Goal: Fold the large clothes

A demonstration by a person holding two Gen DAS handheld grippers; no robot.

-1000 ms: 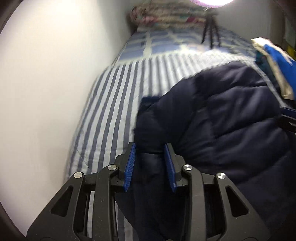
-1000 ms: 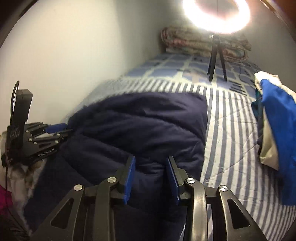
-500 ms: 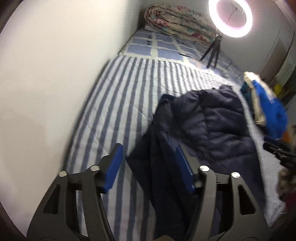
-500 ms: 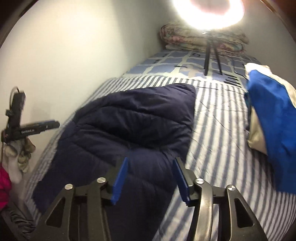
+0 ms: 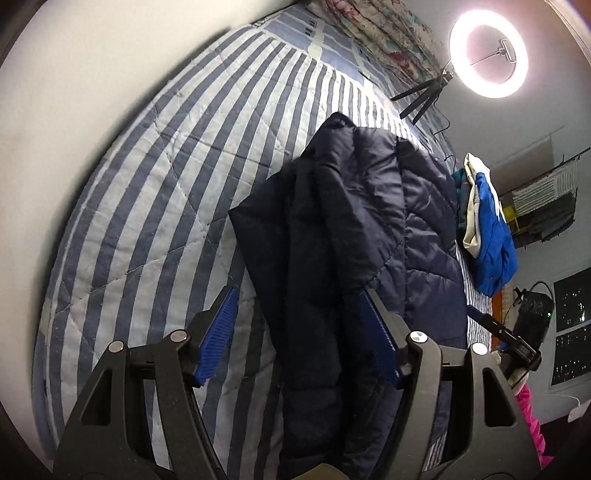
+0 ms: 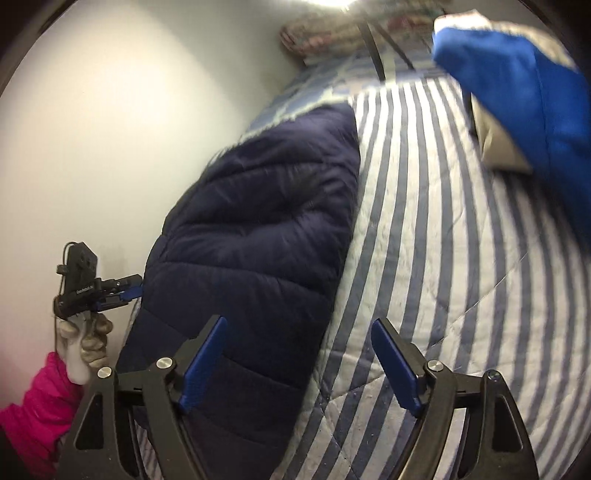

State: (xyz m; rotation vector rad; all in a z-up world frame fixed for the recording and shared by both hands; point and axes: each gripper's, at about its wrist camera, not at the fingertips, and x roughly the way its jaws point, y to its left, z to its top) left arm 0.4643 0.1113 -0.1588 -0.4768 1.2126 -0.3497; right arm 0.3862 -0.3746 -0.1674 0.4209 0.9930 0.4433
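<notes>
A dark navy quilted jacket (image 5: pixel 354 229) lies folded lengthwise on the blue-and-white striped bed cover (image 5: pixel 155 206). My left gripper (image 5: pixel 299 339) is open and empty, its jaws wide apart above the jacket's near end. My right gripper (image 6: pixel 299 362) is open and empty too, above the jacket's right edge (image 6: pixel 258 229) and the striped cover (image 6: pixel 443 240). The left gripper also shows in the right wrist view (image 6: pixel 133 290), at the jacket's left side, held by a gloved hand. The right gripper shows in the left wrist view (image 5: pixel 476 315).
A pile of blue and cream clothes (image 5: pixel 487 229) lies on the bed's right side, also in the right wrist view (image 6: pixel 517 81). A ring light on a tripod (image 5: pixel 487 59) stands at the far end by a folded floral quilt (image 5: pixel 373 29). A white wall (image 6: pixel 110 129) runs along the left.
Both grippers have opened wide and let go of the jacket. Both have pulled back and up; the jacket now lies folded over on the bed.
</notes>
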